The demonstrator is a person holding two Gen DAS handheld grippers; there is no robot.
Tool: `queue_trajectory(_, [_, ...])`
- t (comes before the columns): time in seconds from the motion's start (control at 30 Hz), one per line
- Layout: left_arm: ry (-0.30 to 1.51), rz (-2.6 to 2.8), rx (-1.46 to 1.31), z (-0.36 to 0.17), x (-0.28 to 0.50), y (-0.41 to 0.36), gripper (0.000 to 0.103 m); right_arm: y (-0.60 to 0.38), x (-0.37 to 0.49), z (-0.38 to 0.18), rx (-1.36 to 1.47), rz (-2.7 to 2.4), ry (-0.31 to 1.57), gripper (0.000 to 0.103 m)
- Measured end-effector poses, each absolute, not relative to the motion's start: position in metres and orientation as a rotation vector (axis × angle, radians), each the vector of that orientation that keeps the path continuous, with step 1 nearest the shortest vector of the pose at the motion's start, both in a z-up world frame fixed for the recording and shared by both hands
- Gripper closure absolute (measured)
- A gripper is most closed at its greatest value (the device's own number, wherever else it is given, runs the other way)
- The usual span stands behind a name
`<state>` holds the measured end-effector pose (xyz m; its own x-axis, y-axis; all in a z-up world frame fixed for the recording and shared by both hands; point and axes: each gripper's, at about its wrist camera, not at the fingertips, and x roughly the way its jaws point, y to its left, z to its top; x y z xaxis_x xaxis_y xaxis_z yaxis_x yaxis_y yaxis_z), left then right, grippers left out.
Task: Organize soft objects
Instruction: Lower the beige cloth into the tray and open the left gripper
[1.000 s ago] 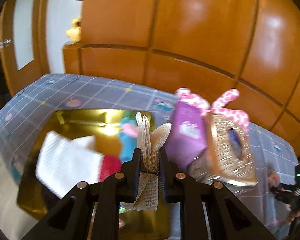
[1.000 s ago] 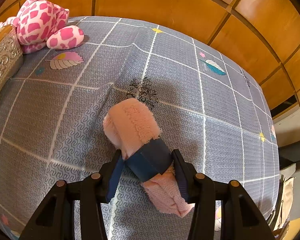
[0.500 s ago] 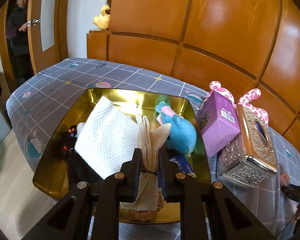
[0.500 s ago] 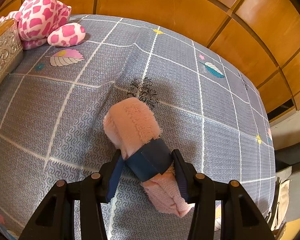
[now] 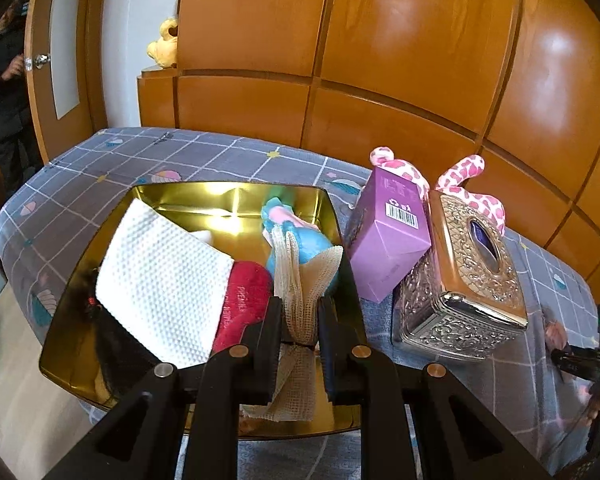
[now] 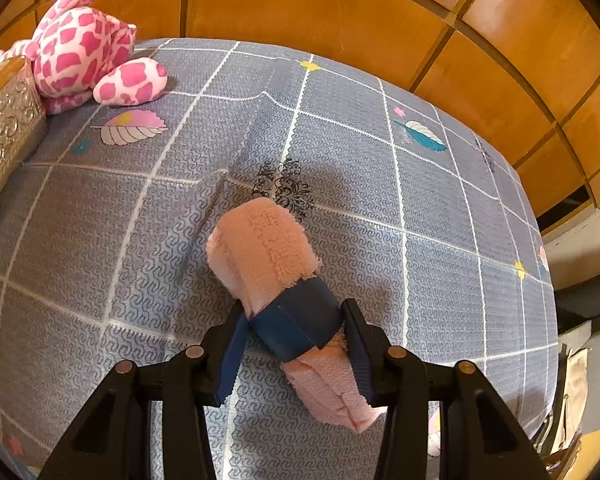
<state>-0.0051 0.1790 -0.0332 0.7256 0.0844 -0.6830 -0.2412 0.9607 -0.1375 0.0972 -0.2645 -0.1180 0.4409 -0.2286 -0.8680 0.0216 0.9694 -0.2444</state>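
your left gripper (image 5: pixel 300 320) is clenching the beige mesh cloth (image 5: pixel 300 276), now swinging in over the gold tray (image 5: pixel 220 196) for the drop. your right gripper (image 6: pixel 292 332) is closing around the pink rolled towel (image 6: pixel 264 248) lying on the bedcover (image 6: pixel 380 184).

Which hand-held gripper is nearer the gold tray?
Left. The left hand-held gripper hangs over the gold tray, shut on a mesh cloth. The right hand-held gripper is closing around a pink towel roll; no tray in its view.
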Motion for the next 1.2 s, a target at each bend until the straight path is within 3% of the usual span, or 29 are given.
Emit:
queue_trajectory(1.03, [0.844,0.285,-0.156,-0.079,0.056,0.195,0.083,-0.181,0.056,-0.09,-0.083,0.05,0.998,0.058])
queue_trajectory(1.2, [0.868,0.318,-0.174,-0.086,0.07,0.206,0.077,-0.178,0.053,-0.089,-0.073,0.059,0.995,0.058])
